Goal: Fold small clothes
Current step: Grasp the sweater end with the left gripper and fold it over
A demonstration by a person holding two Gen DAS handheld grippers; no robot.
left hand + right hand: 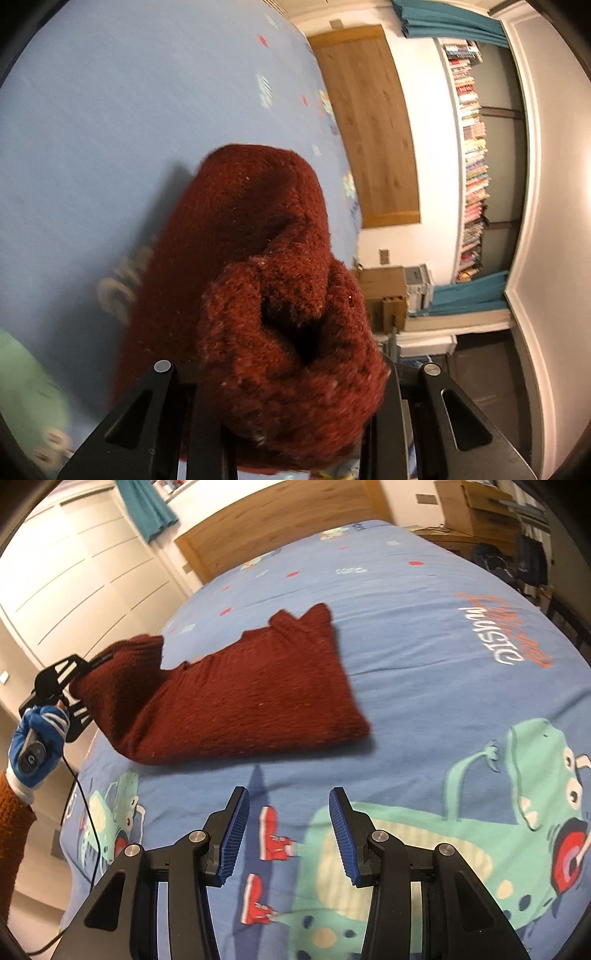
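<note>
Left claw [79, 686] clamped on maroon sweater's [251, 698] raised end; right claw [288, 834] wide open, empty, sweater well beyond.

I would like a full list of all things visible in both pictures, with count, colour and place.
sweater: one, dark red knit, on the bed, one end lifted off it in the left gripper
bed cover: one, blue with green monsters, red boots and lettering, under the sweater
headboard: one, wood, at the bed's far end
curtains: teal, beside the bookshelf
bookshelf: one, full of many-coloured books, by the wall
boxes: brown cardboard, beyond the bed
cable: one, black, hanging from the left gripper
left gripper: black, jaws shut on the sweater
right gripper: black with blue pads, jaws open, above the bed cover
left hand: blue-and-white glove, orange sleeve
</note>
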